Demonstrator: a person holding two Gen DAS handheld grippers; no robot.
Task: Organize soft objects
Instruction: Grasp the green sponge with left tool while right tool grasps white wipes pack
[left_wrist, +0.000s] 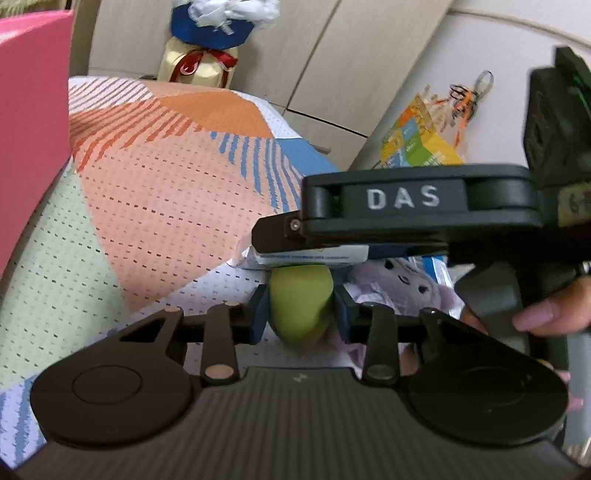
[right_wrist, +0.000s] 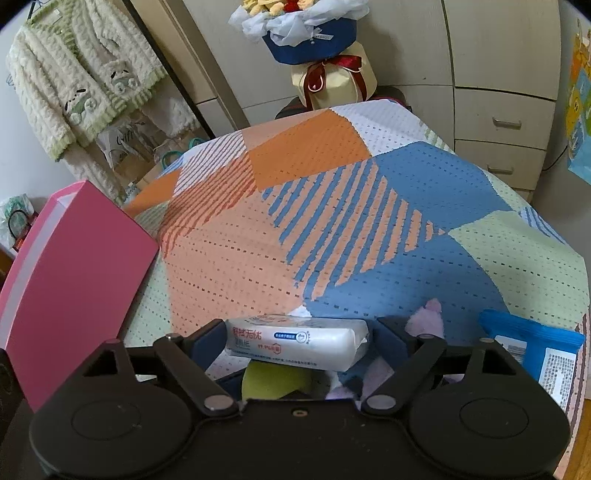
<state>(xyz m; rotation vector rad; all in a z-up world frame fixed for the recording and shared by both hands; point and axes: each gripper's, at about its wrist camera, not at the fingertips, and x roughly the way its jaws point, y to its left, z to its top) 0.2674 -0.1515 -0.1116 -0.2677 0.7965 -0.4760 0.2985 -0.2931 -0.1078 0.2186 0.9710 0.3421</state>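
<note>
Your left gripper (left_wrist: 300, 308) has its two blue pads pressed on the sides of a green soft toy (left_wrist: 301, 306), which stands between them on the patterned bed cover (left_wrist: 166, 192); the toy fills the gap and its lower end reaches toward the camera. Just beyond it, your right gripper (right_wrist: 297, 341) comes in from the right side, and in the left wrist view one black finger of it lies over a white pack of wet wipes (left_wrist: 306, 255). In the right wrist view the pack of wet wipes (right_wrist: 301, 341) lies between the two spread fingers, but you can see a small space at each end, so the pads do not press on it. The pack rests partly over the green toy (right_wrist: 273, 380). A purple plush toy (left_wrist: 402, 284) lies just at the right of the green one, and a blue packet (right_wrist: 532, 347) lies further right. A pink box (right_wrist: 77, 280) stands at the left edge of the bed.
</note>
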